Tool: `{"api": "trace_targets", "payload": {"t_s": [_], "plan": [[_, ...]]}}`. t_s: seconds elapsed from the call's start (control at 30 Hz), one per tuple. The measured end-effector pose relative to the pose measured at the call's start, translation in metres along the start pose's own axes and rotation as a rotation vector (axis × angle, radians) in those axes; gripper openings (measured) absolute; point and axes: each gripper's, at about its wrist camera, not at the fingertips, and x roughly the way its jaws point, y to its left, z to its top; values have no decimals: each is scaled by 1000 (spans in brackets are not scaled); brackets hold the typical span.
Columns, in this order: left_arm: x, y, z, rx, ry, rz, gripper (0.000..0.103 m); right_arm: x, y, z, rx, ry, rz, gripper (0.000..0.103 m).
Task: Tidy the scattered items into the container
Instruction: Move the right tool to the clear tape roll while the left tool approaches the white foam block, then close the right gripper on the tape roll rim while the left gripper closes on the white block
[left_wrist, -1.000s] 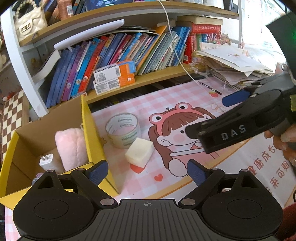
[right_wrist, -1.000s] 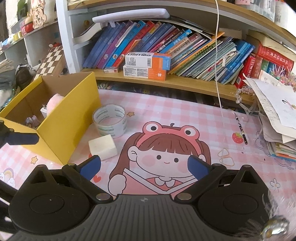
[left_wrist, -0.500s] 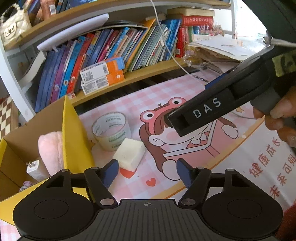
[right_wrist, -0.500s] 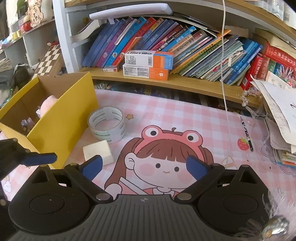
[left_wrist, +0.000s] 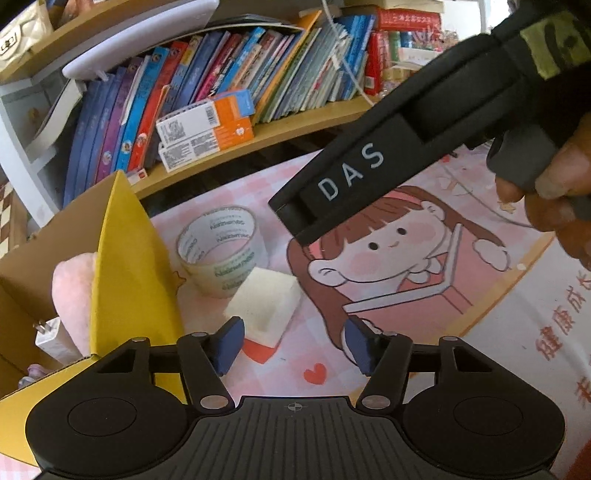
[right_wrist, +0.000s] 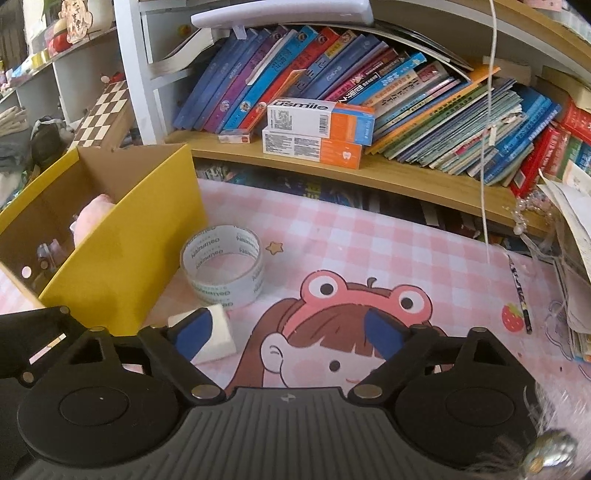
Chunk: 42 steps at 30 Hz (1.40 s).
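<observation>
A white foam block (left_wrist: 264, 304) lies on the pink mat just ahead of my left gripper (left_wrist: 294, 345), which is open, its left pad almost level with the block's near corner. A roll of clear tape (left_wrist: 221, 254) stands behind the block, beside the yellow cardboard box (left_wrist: 129, 258). The box holds a pink plush (left_wrist: 72, 291) and a white charger (left_wrist: 51, 334). My right gripper (right_wrist: 288, 332) is open and empty above the mat, the foam block (right_wrist: 223, 334) by its left finger, the tape (right_wrist: 221, 271) and box (right_wrist: 122, 266) ahead to the left.
The right tool's black DAS housing (left_wrist: 351, 177) hangs over the mat, a hand (left_wrist: 554, 206) holding it. Behind is a bookshelf (right_wrist: 369, 173) with two toothpaste boxes (right_wrist: 317, 129). A cable (right_wrist: 487, 147) hangs down. A pencil (right_wrist: 519, 291) and a paper pile (right_wrist: 576, 236) lie right.
My left gripper has come forward and lower to the foam block and its jaws have narrowed. The right gripper has moved forward and left over the mat, nearer the tape.
</observation>
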Motion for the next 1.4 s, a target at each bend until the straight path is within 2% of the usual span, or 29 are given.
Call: {"api": "trace_targets", "payload": {"t_s": [0.1, 0.33, 0.73, 0.93, 1.1, 1.4], "plan": [[6, 1, 2, -7, 2, 20, 60, 7, 0, 5, -3, 3, 3, 80], [25, -5, 5, -12, 29, 120, 62, 23, 1, 17, -15, 6, 15, 75], [45, 2, 11, -46, 41, 137, 62, 45, 4, 34, -28, 19, 54, 67], [50, 5, 13, -57, 36, 122, 68, 60, 8, 39, -38, 40, 69, 64], [56, 7, 13, -49, 48, 118, 68, 77, 9, 45, -34, 63, 74, 52], [56, 10, 11, -39, 39, 99, 68, 102, 8, 50, -23, 113, 90, 41]]}}
